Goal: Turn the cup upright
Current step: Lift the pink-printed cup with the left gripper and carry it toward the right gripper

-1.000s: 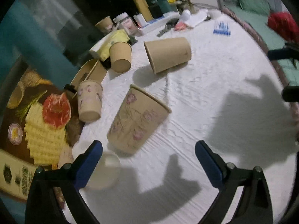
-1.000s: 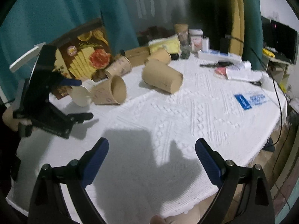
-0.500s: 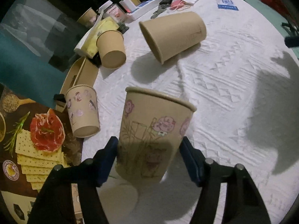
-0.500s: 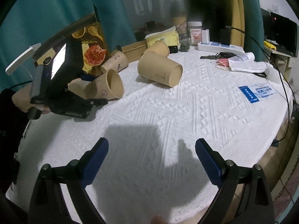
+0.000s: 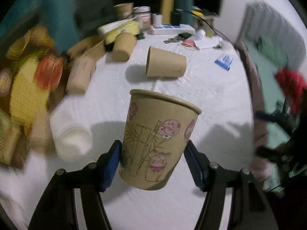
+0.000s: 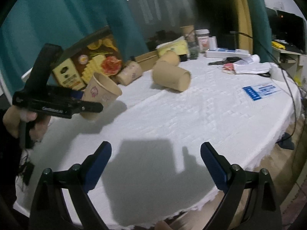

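Gripping printed cup [image 5: 159, 141] low on its wall, left tool [image 5: 152, 163] has blue pads pressed on both sides, cup lifted clear of white worktop [image 5: 211, 99], mouth up, tilted toward upper right of left wrist view. In right wrist view same cup [image 6: 101, 94] sits at left middle, held by left tool [image 6: 76, 103], leaning right. Right tool [image 6: 155, 159] at bottom centre, spread wide, nothing between pads. Plain brown cup [image 6: 170, 76] lies on side, centre.
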The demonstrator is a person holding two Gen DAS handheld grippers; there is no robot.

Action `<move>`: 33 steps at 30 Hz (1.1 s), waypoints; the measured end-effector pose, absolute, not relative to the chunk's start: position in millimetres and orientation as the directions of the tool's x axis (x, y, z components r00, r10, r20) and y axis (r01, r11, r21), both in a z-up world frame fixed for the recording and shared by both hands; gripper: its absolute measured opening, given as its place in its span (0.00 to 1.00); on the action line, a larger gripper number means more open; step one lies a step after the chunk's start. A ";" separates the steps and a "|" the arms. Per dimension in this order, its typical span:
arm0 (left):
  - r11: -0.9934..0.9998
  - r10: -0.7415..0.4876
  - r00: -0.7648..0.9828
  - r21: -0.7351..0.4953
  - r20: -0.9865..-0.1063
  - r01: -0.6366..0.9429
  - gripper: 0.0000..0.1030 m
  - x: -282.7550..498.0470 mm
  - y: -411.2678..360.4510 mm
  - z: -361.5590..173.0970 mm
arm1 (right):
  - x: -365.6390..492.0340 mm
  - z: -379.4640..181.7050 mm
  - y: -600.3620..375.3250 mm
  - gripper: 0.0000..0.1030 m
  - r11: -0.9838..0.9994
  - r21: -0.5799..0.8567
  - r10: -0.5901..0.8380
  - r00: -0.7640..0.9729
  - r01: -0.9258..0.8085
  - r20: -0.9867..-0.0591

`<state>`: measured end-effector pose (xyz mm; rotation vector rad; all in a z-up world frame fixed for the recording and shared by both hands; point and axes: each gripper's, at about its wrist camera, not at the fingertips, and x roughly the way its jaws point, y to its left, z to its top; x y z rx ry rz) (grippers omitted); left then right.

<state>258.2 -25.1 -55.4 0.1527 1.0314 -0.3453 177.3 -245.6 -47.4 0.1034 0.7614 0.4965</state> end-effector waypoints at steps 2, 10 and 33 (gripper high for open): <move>0.963 -0.223 0.467 -0.119 -0.856 0.243 0.64 234.1 -17.0 -53.7 | 168.5 -44.9 -243.8 0.90 0.863 0.278 0.496 0.608 -0.422 -0.620; 0.885 -0.259 0.528 -0.418 -0.809 -0.205 0.64 131.6 10.8 -72.0 | 145.6 -40.3 -236.4 0.90 0.817 0.280 0.557 0.563 -0.504 -0.611; 0.740 -0.209 0.543 -0.495 -0.813 -0.456 0.64 106.3 29.1 -124.5 | 140.2 -40.2 -228.0 0.90 0.836 0.265 0.524 0.553 -0.481 -0.648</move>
